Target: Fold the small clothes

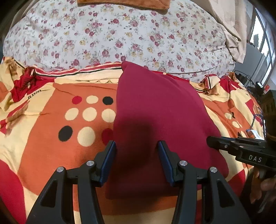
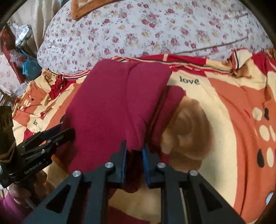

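A maroon garment (image 1: 155, 110) lies folded lengthwise on the patterned blanket (image 1: 44, 151). My left gripper (image 1: 137, 146) is open just above its near part, empty. The right gripper (image 1: 212, 140) shows at the right edge of that view. In the right wrist view the garment (image 2: 112, 106) lies in layers, and my right gripper (image 2: 134, 146) is shut on its near edge, lifting a fold. The left gripper (image 2: 60, 131) shows at the left, at the garment's left edge.
A floral quilt (image 1: 120, 34) is heaped behind the blanket, with an orange-brown cloth (image 1: 124, 3) on it. A beige curtain (image 1: 234, 25) hangs at the far right. Cluttered shelves (image 2: 19, 51) stand at the left of the bed.
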